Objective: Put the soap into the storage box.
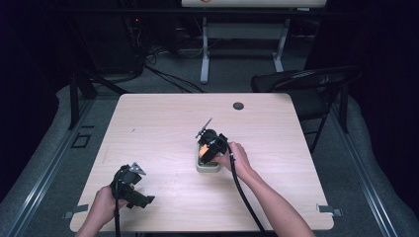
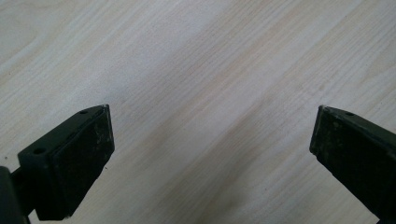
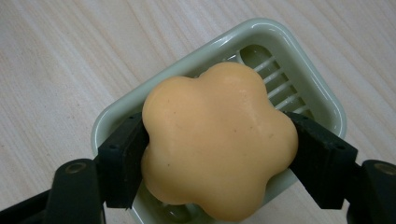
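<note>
Right gripper point(image 3: 219, 154): mine, low in the frame of the right gripper view; its two black jaws press the left and right flanks of the soap, holding it; in the high view it sits just right of the frame's centre.

Soap point(image 3: 219, 140): an orange, flower-shaped bar with rounded lobes, centre of the frame, clamped between my jaws directly over the dish; whether it touches the dish floor I cannot tell.

How the soap handles: my judgement is a firm, light bar with a smooth, waxy skin, likely slippery; the notches between lobes look the best place to grip, since bulging lobes could squirt out under squeeze.

Soap dish point(image 3: 299, 70): pale green, rounded rectangle with a slatted floor, behind and beneath the soap, reaching toward the upper right of the frame; probably light plastic that could slide.

Left gripper point(image 2: 212, 140): mine too; jaws spread wide, nothing between them, bare wood beneath; lower left of the high view.

Table point(image 1: 163, 123): light wood grain.
</note>
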